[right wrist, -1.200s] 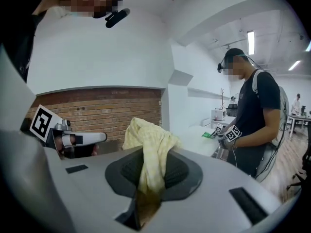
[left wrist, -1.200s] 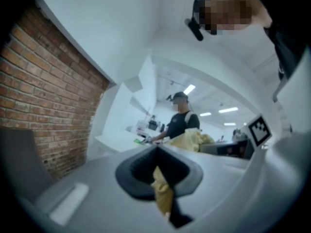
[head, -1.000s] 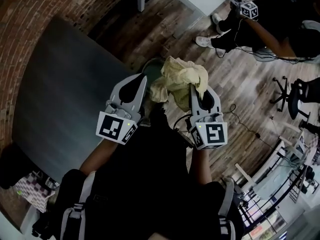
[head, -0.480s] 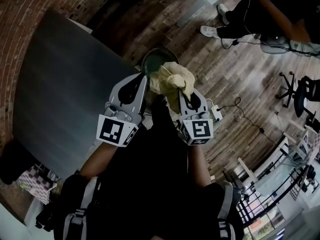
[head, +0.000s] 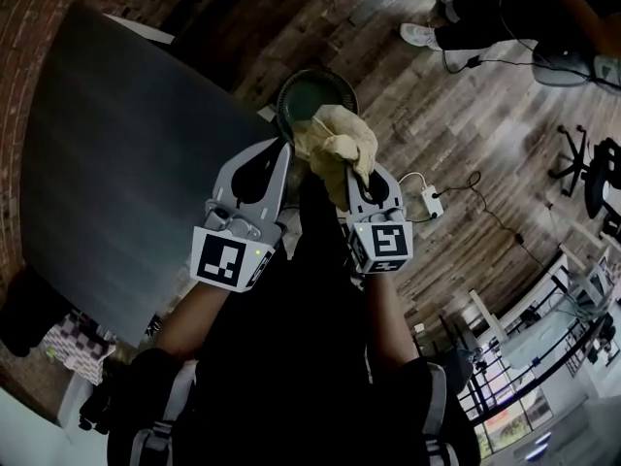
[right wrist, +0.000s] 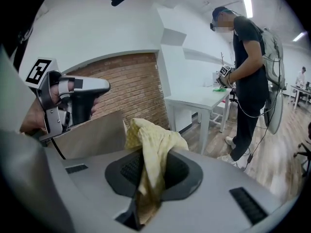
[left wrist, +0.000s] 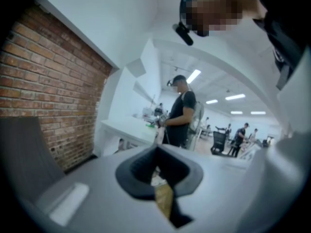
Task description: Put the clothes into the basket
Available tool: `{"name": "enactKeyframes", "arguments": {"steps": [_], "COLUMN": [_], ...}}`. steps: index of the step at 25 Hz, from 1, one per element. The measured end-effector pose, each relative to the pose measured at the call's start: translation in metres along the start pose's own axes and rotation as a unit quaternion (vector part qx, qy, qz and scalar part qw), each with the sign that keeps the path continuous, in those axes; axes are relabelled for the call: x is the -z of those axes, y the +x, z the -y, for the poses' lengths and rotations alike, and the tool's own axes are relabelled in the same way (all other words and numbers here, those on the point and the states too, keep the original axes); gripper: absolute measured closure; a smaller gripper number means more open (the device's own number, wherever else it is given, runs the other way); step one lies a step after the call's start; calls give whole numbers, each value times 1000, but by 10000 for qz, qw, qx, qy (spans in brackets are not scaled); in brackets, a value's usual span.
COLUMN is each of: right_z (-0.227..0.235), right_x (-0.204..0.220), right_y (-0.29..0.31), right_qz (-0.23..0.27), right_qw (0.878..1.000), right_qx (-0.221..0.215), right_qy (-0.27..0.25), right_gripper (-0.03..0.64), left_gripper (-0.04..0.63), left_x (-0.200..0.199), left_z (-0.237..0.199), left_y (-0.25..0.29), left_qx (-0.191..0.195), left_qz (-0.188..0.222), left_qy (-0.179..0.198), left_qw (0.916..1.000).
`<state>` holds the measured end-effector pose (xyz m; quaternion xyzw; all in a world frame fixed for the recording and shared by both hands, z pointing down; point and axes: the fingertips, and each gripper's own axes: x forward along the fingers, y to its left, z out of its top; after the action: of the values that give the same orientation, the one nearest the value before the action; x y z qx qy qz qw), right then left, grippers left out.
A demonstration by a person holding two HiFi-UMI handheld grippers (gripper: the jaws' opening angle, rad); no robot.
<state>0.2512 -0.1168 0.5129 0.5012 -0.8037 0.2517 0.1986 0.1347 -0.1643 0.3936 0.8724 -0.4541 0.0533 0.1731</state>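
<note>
A crumpled yellow cloth (head: 337,144) hangs from my right gripper (head: 361,175), which is shut on it. In the right gripper view the cloth (right wrist: 150,144) runs down between the dark pads and bunches above them. Just beyond the cloth, a round dark green basket (head: 301,90) stands on the wood floor by the table's corner. My left gripper (head: 276,155) is beside the right one, to the cloth's left, shut and holding nothing. It also shows in the right gripper view as the left gripper (right wrist: 73,98), apart from the cloth.
A large dark grey table (head: 116,163) fills the left side, in front of a brick wall. On the floor lie a white power strip (head: 430,202) and cables. A seated person's feet (head: 427,37) are at the upper right. A standing person (right wrist: 252,72) is beside a white table (right wrist: 204,101).
Both grippers have sunk, the right one more, carrying the cloth down toward the basket. The basket has come into full view just past the cloth.
</note>
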Motion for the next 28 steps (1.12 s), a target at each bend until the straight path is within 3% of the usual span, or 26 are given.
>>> {"name": "enactKeyframes", "arguments": {"steps": [11,28], "right_z": [25,58], "right_x": [58,174], "right_y": [40,126], "right_qz": [-254,-963], "right_qw": [9992,9917], "right_qx": [122,271], "right_qy": [289,804], "right_gripper": [560,560], "left_gripper": [592,592], "left_x": [71,144], "left_z": [0,4], "left_y": [28,63], "left_qx": [33,223], "left_qz": [-367,-607], "left_qy": [-286,-527], "left_qw": [9989,9965]}}
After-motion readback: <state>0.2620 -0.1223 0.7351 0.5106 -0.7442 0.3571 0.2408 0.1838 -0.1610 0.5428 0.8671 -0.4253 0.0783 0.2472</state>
